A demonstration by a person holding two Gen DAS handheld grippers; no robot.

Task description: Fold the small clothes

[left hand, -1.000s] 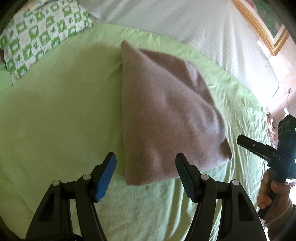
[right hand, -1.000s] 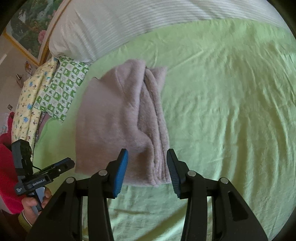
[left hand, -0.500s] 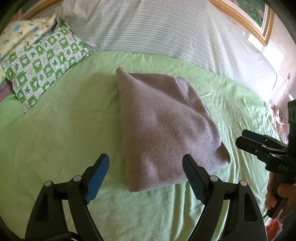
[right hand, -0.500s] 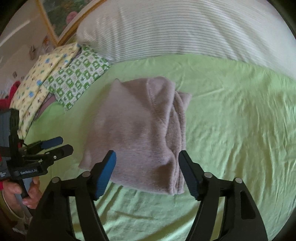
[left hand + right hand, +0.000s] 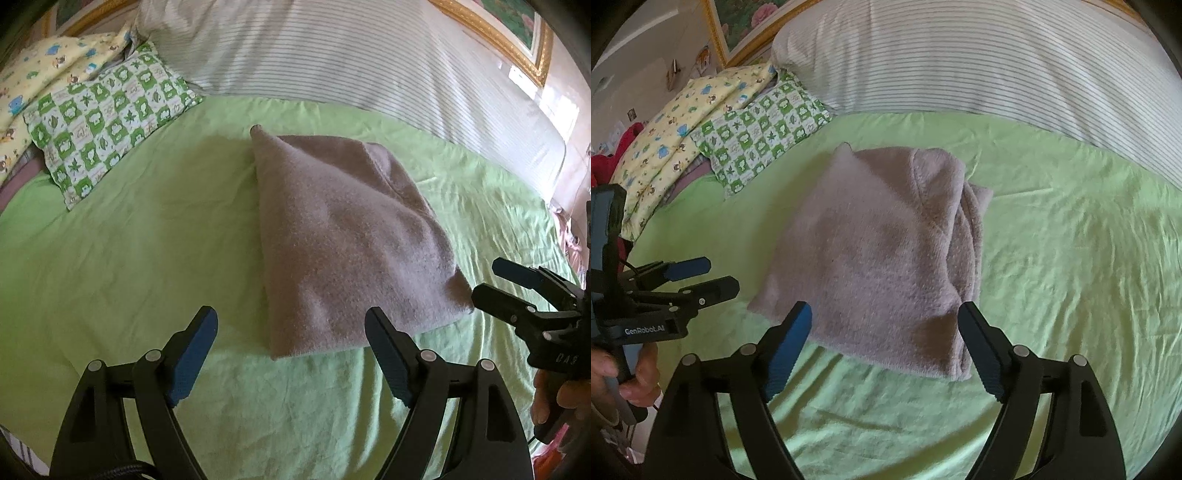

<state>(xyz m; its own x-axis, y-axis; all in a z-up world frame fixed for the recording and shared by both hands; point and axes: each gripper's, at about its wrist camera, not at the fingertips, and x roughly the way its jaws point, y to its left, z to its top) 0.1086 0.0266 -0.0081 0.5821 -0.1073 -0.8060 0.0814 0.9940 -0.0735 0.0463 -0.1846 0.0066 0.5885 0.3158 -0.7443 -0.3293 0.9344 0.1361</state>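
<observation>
A folded mauve fleece garment (image 5: 343,240) (image 5: 879,251) lies flat on the green bed sheet (image 5: 129,258) (image 5: 1071,277). My left gripper (image 5: 291,314) hovers above the garment's near edge, jaws wide and empty, pads clear of the cloth. My right gripper (image 5: 885,308) hangs over the opposite near corner; its jaws are opening and nothing is pinched between them. Each gripper also shows in the other's view: the right gripper (image 5: 487,278) at the garment's right corner, the left gripper (image 5: 720,275) off its left edge, each held by a hand.
A green-and-white patterned pillow (image 5: 107,122) (image 5: 761,133) and a yellow printed pillow (image 5: 48,62) (image 5: 676,125) lie at the far left. A striped white duvet (image 5: 369,66) (image 5: 997,62) runs along the back. Red cloth (image 5: 605,162) sits beyond the bed's left side.
Both grippers' jaws have spread wider, the right one most. Both have drawn back and tipped up, so more of the bed's far side shows. The garment stays folded in place.
</observation>
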